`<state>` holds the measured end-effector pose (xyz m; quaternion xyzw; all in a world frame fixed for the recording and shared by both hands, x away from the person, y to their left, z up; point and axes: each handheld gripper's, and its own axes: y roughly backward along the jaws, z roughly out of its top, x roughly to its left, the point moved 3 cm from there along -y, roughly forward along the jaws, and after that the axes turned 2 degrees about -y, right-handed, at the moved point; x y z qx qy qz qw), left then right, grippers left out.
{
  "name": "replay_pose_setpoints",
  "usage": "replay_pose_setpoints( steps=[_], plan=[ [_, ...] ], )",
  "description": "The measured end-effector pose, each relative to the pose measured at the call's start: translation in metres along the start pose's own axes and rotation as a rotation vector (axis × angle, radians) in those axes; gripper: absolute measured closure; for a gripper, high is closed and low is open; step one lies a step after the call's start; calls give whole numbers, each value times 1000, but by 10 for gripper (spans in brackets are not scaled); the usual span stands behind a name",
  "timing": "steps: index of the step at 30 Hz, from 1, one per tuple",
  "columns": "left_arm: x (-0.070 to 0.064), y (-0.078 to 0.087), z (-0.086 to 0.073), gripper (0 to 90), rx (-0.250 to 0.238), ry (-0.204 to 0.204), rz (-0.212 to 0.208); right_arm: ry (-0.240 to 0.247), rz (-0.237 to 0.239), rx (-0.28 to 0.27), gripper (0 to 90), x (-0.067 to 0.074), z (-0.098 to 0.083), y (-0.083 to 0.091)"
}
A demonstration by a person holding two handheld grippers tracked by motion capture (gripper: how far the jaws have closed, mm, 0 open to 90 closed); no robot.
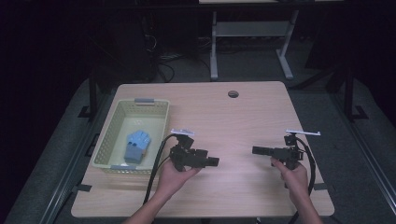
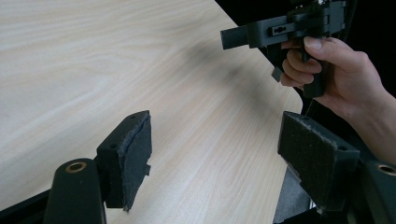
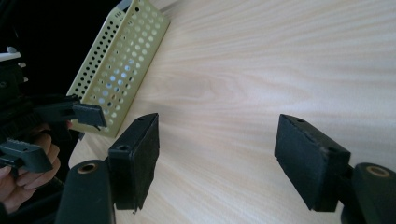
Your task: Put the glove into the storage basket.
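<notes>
My left gripper (image 1: pixel 213 162) hovers low over the wooden table (image 1: pixel 233 121) in front of centre, held in a hand and pointing right. In its own view the left gripper (image 2: pixel 219 149) is open, with bare wood between the pads. Facing it from the right, my right gripper (image 1: pixel 256 150) points left. In its own view the right gripper (image 3: pixel 219 158) is also open with nothing in it. A pale green perforated basket (image 1: pixel 116 116) stands at the table's left, with a blue folded item (image 1: pixel 136 143) lying inside. The two grippers stand apart, tips toward each other.
A round cable hole (image 1: pixel 233 94) sits near the table's far edge. A white-legged desk (image 1: pixel 214 46) stands on the floor behind. The basket's wall (image 3: pixel 121 60) shows in the right gripper view, and the table's right corner (image 2: pixel 294 98) lies near the right hand.
</notes>
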<state>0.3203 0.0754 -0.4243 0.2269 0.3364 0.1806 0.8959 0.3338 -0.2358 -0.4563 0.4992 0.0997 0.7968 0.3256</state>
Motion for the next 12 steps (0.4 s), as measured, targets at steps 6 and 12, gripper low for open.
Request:
replay_pose_setpoints(
  steps=[6,12],
  plan=[
    [-3,-7,-14,253,6,-11,-8,13,8,10,292,1,-13,5],
    [-10,-12,-25,245,7,-35,-24,36,41,-13,283,2,-30,12]
  ],
)
